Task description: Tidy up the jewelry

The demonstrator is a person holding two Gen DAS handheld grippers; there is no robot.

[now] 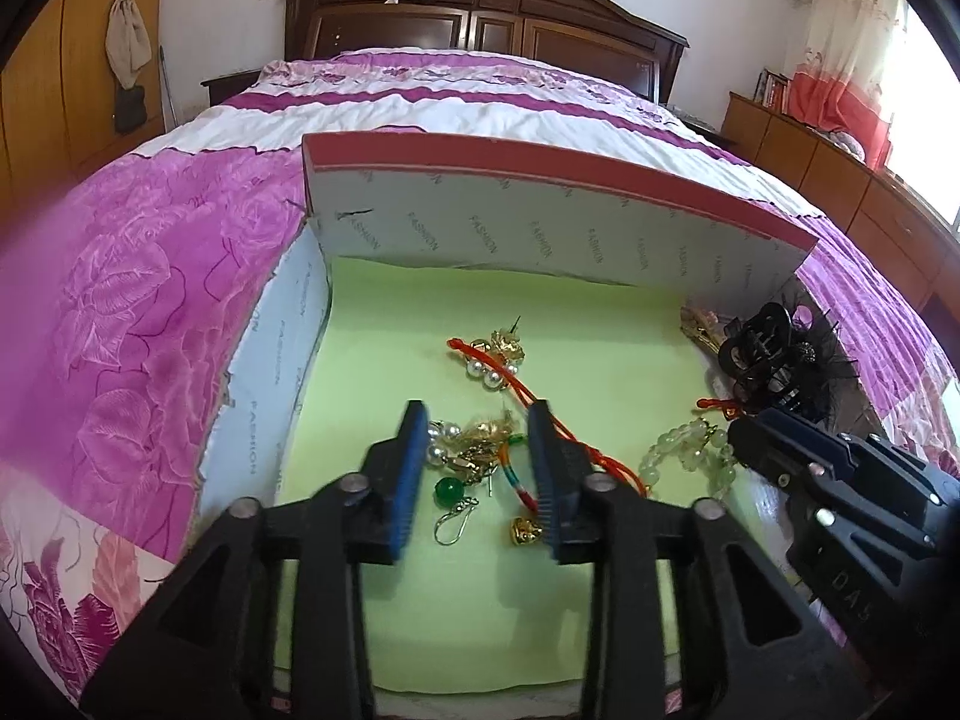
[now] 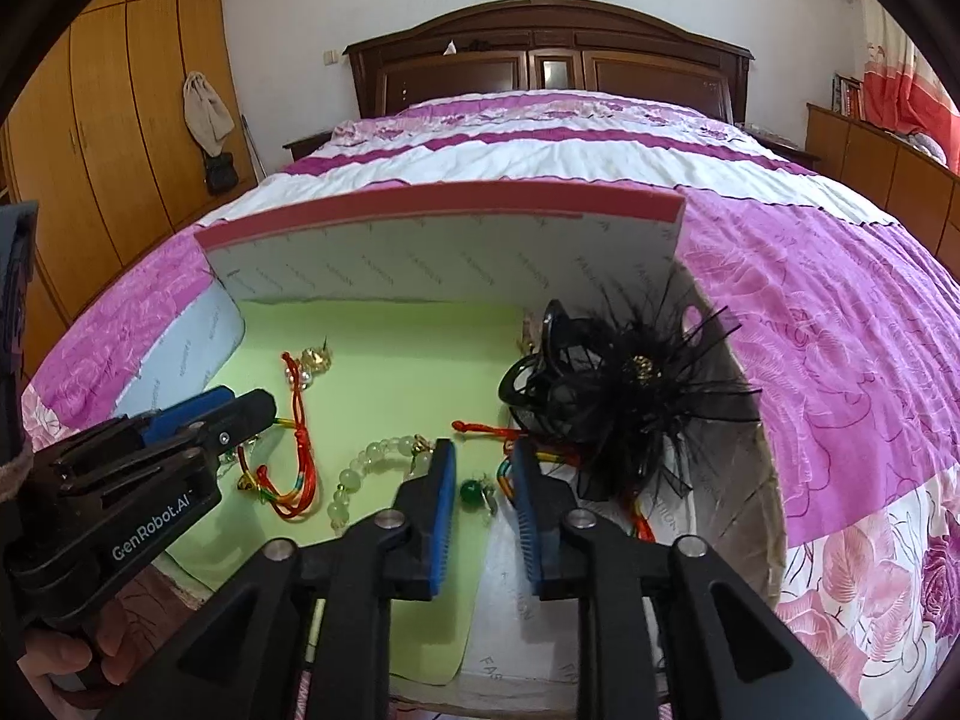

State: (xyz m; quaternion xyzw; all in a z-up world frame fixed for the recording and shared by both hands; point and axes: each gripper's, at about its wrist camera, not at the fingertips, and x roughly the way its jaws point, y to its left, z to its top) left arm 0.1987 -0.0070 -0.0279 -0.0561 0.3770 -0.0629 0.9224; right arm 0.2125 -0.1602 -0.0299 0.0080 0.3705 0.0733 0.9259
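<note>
A bedroom: a bed (image 1: 150, 276) under a pink floral cover carries an open box (image 1: 540, 210) lined with green paper (image 1: 600, 324), and all the jewelry lies loose in it. Little looks sorted yet. Pearl and gold earrings (image 1: 501, 357), a red cord (image 1: 540, 405), a green-bead earring (image 1: 447, 489) and a small gold bell (image 1: 526, 532) are tangled near the middle of the paper; a pale bead bracelet (image 1: 684, 450) lies to the right, and black hair clips (image 2: 600, 396) with feathers are heaped against the right wall. The left gripper (image 1: 480, 468) hangs low over the central tangle, jaws parted with a clear gap and holding nothing. The right gripper (image 2: 483, 504) hovers by the bracelet and a second green bead (image 2: 471, 491), jaws likewise apart and empty. Judging by the heap, the separating and grouping of pieces is nearly all still to do.
</note>
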